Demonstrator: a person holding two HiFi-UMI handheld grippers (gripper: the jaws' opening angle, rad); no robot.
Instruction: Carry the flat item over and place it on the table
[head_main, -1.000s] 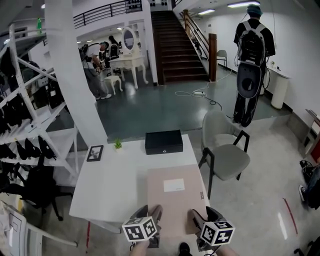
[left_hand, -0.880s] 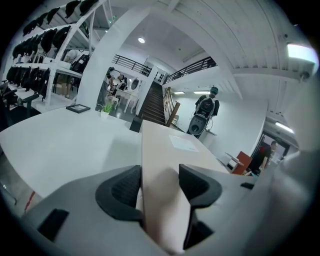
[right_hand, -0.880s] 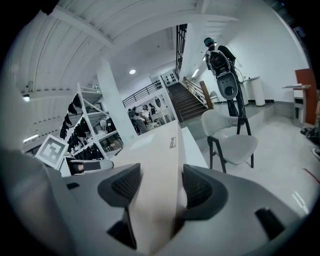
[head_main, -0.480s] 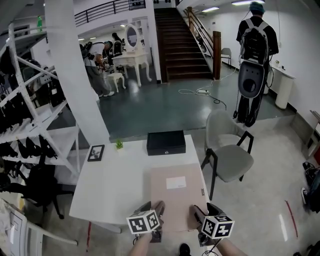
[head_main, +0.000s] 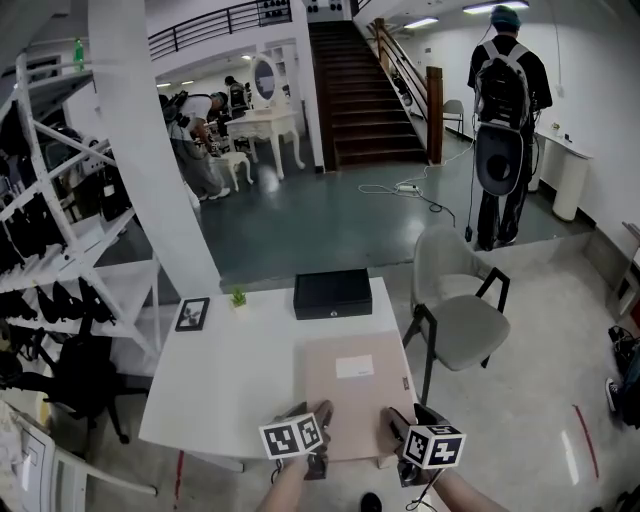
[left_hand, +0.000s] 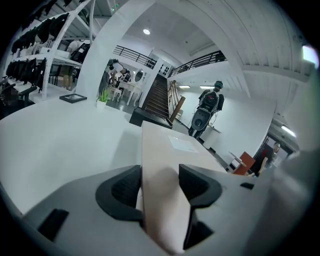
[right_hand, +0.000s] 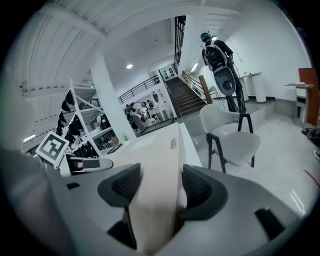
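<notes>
Pose: left gripper (head_main: 317, 424), right gripper (head_main: 391, 428) level | clamping flat item (head_main: 352, 398) edge

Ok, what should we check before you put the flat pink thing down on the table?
1. Left claw shut on the flat item: ok.
2. Right claw shut on it: ok.
3. Item above the white table: ok.
4. Black box apart from the item's far edge: ok.
5. Item touching the tabletop: cannot tell.
</notes>
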